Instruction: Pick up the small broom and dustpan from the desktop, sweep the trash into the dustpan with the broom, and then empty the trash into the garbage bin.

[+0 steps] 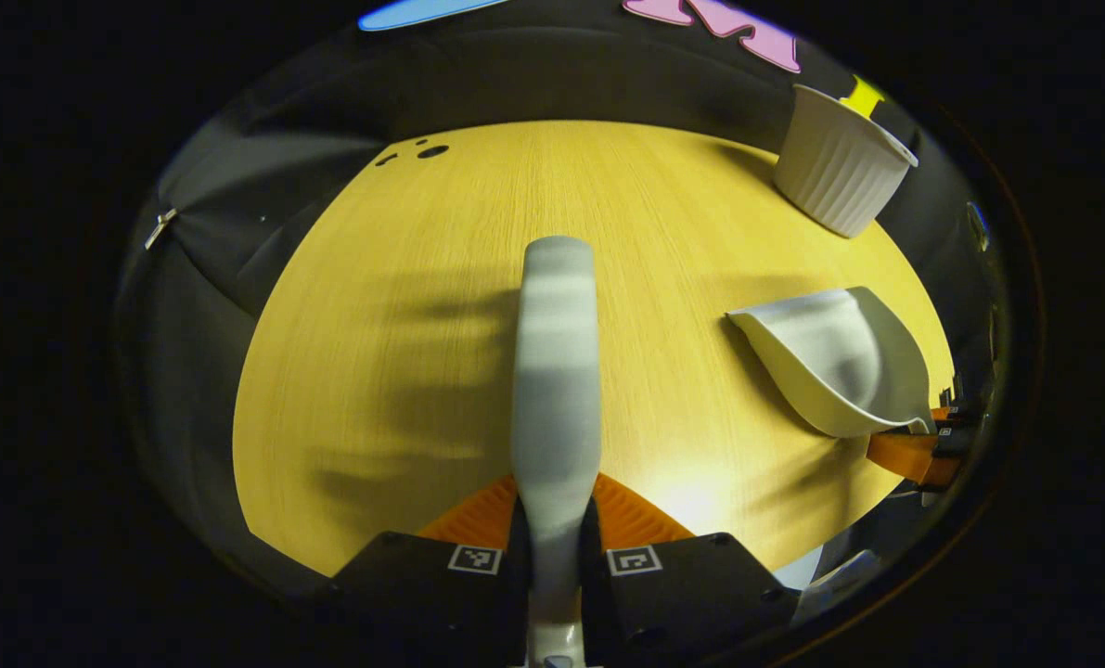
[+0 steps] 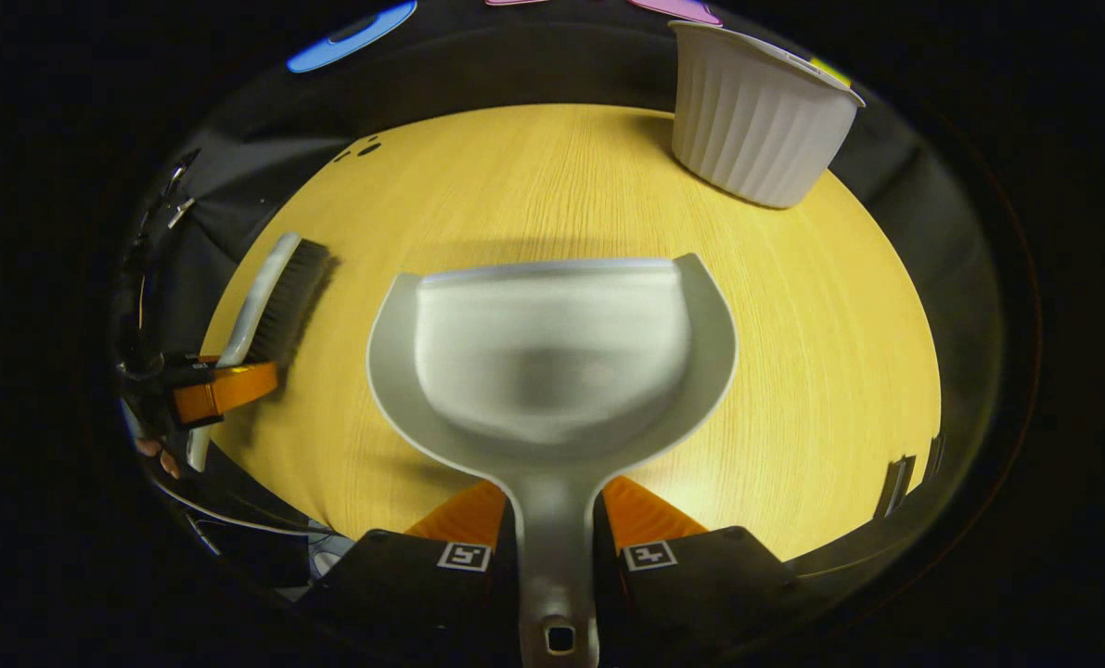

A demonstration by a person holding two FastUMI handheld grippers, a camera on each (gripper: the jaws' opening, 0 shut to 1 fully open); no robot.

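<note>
The desk (image 1: pixel 422 353) is the biggest thing here, a pale wood top with a few dark specks (image 1: pixel 427 151) near its far left edge. Toward its far right stands the bin (image 1: pixel 840 172), a white ribbed tub, upright on the wood; in the right gripper view it (image 2: pixel 756 116) sits beyond the pan and a little to its right, well apart from it.

The dustpan (image 2: pixel 552 357) runs straight out from the right gripper (image 2: pixel 552 520), mouth pointing away toward the far edge, its handle passing back between the two fingers, which are closed against it on both sides. The scoop looks bare inside, though it is blurred. In the left gripper view the same pan (image 1: pixel 840 366) shows off to the right, held at its near end.

The broom (image 1: pixel 557 390) is clamped by the left gripper (image 1: pixel 557 515), both fingers pressing its handle, the back of the brush stretching forward along the fingers over the desk. From the right gripper view the broom (image 2: pixel 278 297) lies to the left of the pan, dark bristles facing the pan side, near it but apart
</note>
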